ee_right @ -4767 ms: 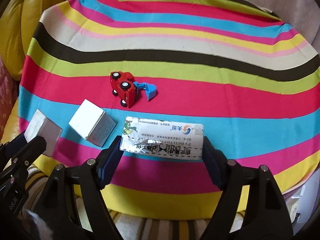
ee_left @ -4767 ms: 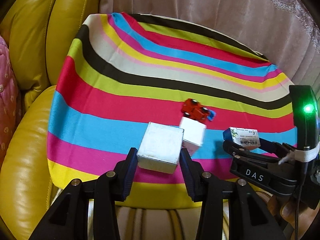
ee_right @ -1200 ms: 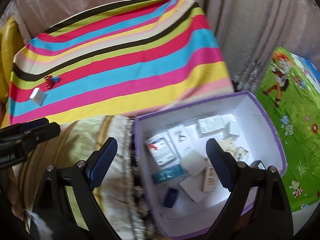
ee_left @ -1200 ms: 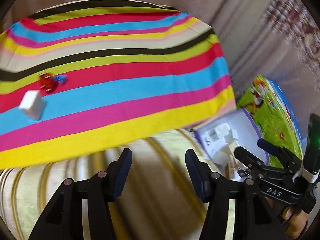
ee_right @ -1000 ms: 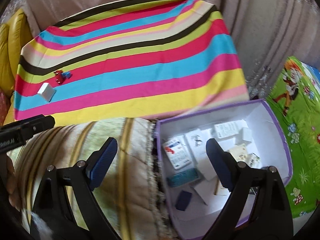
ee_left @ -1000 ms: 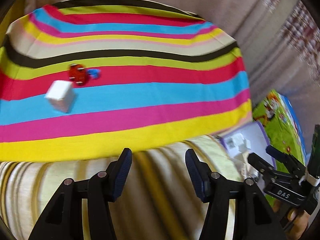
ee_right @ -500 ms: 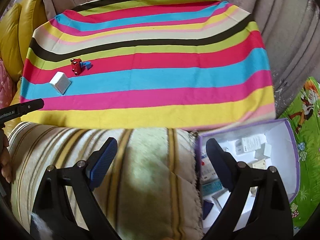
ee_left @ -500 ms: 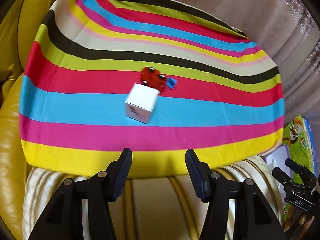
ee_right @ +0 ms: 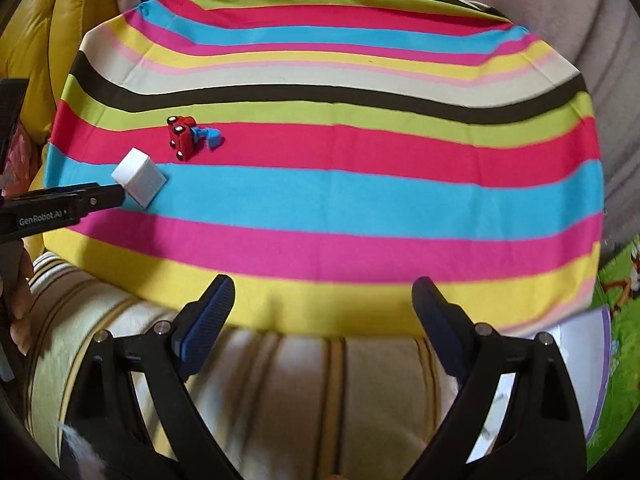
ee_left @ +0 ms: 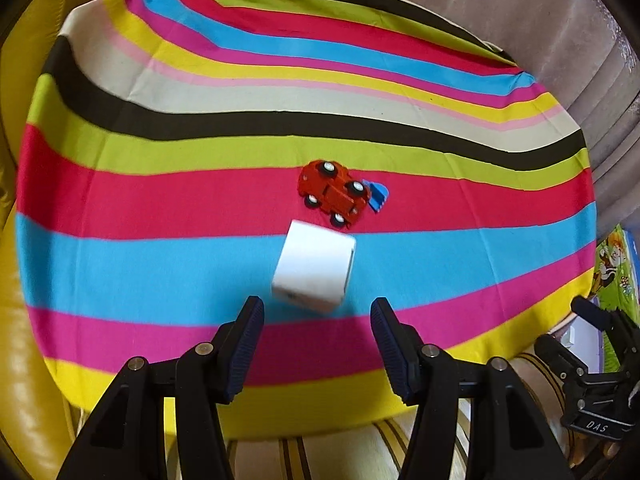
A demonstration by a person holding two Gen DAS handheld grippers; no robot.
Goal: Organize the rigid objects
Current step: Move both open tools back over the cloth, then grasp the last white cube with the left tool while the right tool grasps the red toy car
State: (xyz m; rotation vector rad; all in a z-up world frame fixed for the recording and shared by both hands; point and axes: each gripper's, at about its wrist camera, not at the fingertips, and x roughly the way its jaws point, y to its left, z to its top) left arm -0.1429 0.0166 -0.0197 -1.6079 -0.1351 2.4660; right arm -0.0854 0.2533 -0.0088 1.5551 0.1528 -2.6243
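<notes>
A white box [ee_left: 314, 266] lies on the striped cloth [ee_left: 160, 252]. A red toy car with a blue scoop [ee_left: 334, 193] lies just beyond it. My left gripper [ee_left: 316, 312] is open and empty, its fingertips just short of the white box. The right wrist view shows the box [ee_right: 139, 176], the toy car [ee_right: 185, 137] and the left gripper's finger [ee_right: 60, 206] beside the box. My right gripper [ee_right: 322, 300] is open and empty, near the cloth's front edge, far from both objects. It also shows in the left wrist view [ee_left: 592, 364] at lower right.
The cloth covers a seat with a striped cushion front [ee_right: 300, 380]. Yellow leather sofa [ee_left: 24, 360] is at the left. A purple-rimmed box [ee_right: 588, 352] and a green cartoon mat [ee_right: 624, 300] are at the right. A curtain [ee_left: 520, 20] hangs behind.
Both grippers have swung left from the purple-rimmed box back to the cloth. My left gripper has closed in on the white box. Both stay open and empty.
</notes>
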